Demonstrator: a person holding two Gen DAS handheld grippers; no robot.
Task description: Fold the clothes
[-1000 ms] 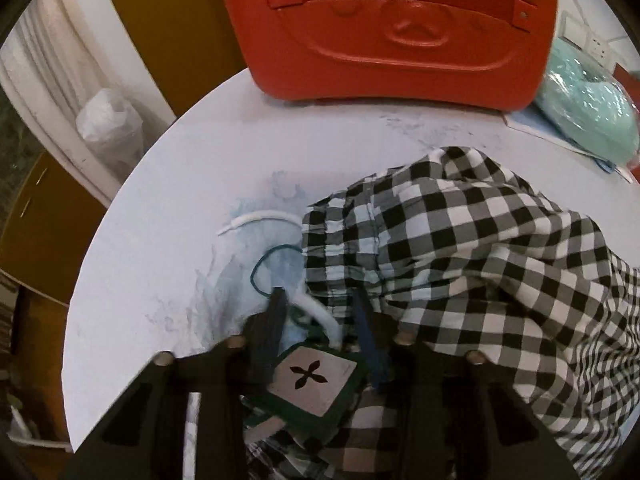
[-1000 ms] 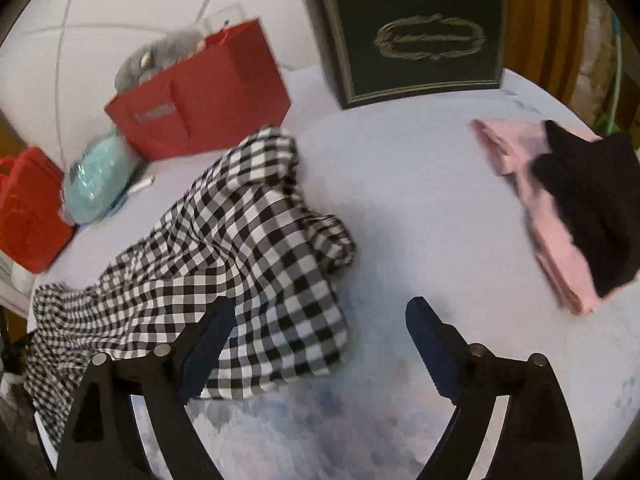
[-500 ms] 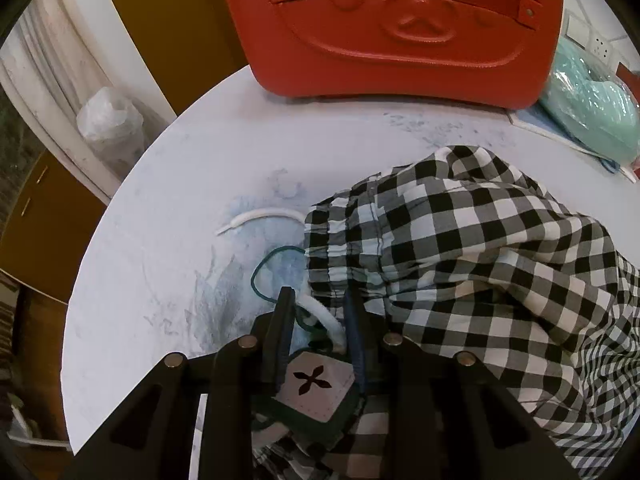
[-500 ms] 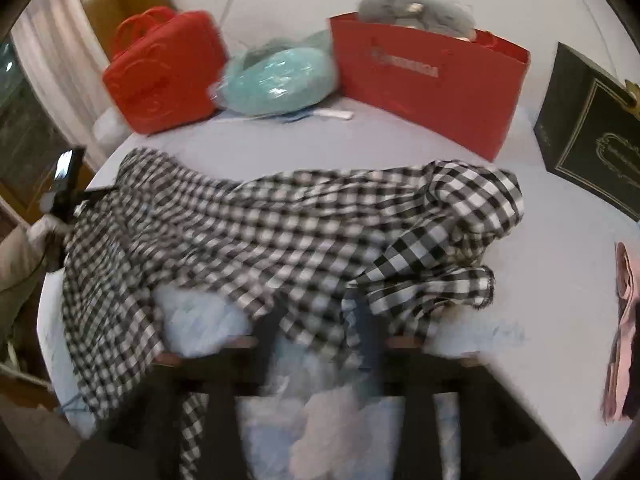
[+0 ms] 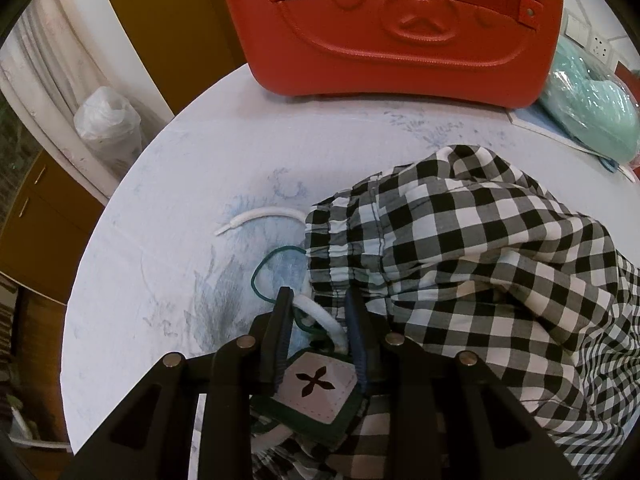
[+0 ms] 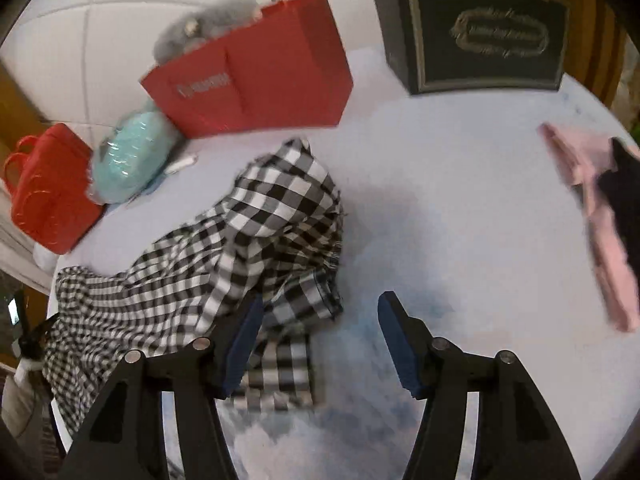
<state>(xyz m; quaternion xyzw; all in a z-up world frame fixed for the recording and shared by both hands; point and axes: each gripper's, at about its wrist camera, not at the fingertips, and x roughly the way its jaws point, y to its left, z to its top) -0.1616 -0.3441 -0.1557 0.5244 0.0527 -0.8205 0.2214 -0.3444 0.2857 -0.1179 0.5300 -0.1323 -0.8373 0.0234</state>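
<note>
The checked garment (image 5: 480, 264) lies crumpled on the round white worktop (image 5: 192, 184), spread from the left edge toward the middle. In the right wrist view the same garment (image 6: 224, 264) runs as a long heap from the lower left up to a raised fold near the red paper bag (image 6: 256, 88).

The left gripper (image 5: 318, 312) points down at the gathered waistband end of the garment. Its jaws stand narrow and are clenched on the white drawstring (image 5: 320, 316) and the hang tag (image 5: 316, 384) with its green cord (image 5: 264, 264); the waistband cloth is just beside the right jaw. The other end of the drawstring lies loose on the worktop.

The right gripper (image 6: 320, 332) is above the near edge of the garment. Its jaws have just been closing, but they are released now and grasp nothing: the left jaw is over the cloth and the right jaw is over bare worktop, with a corner of the cloth between them. This view is a little blurred.

At the back of the worktop stand a red case (image 5: 400, 28), a pale green wrapped bundle (image 5: 592, 112), the red paper bag and a black bag (image 6: 480, 28). A pink cloth (image 6: 600, 216) with a black cloth (image 6: 628, 200) on it lies at the right edge, well apart from the garment.
</note>
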